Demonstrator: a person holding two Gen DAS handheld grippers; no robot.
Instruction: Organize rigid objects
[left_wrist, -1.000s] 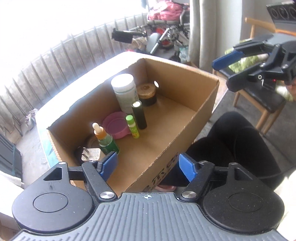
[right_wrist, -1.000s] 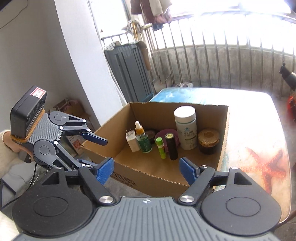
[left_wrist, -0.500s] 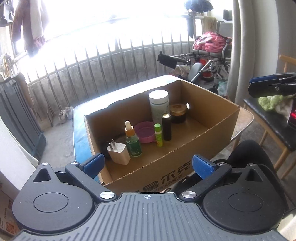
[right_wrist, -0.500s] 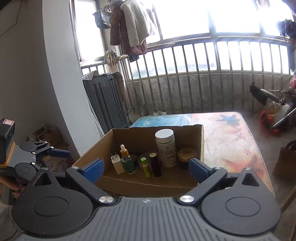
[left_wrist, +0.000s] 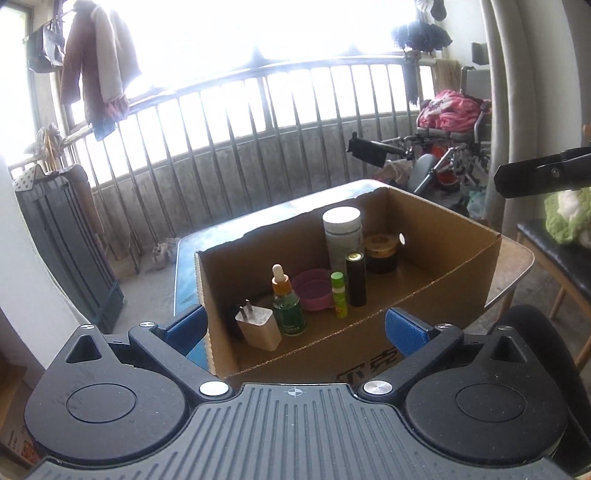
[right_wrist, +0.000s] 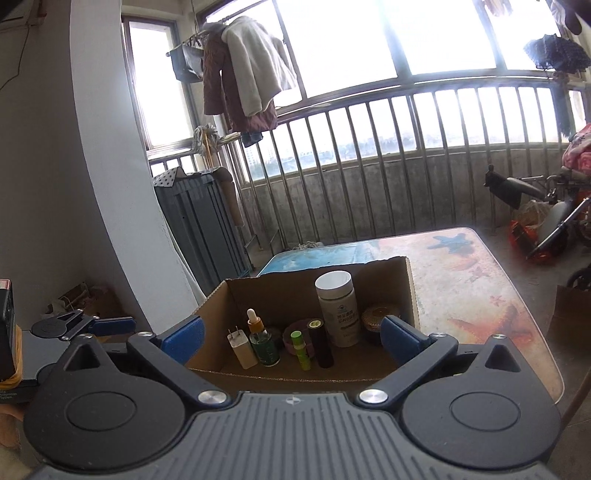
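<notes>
The box (left_wrist: 436, 273) stands open on the bench (right_wrist: 480, 280). Inside it, in a row, stand a charger (left_wrist: 258, 328), a dropper bottle (left_wrist: 286, 306), a pink bowl (left_wrist: 314, 290), a green tube (left_wrist: 338, 293), a black tube (left_wrist: 356, 278), a white bottle (left_wrist: 341, 236) and a brown jar (left_wrist: 380, 251). The left claw (left_wrist: 293, 326) and the right claw (right_wrist: 291, 338) have just been opening; both are released, with nothing between the jaws, in front of the box.

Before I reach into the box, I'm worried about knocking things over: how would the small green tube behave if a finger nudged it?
The green tube stands upright, slim and tall for its base, so it would probably tip easily. Being round, it would likely roll once down. The black tube and pink bowl stand close by, so it might knock against them.
</notes>
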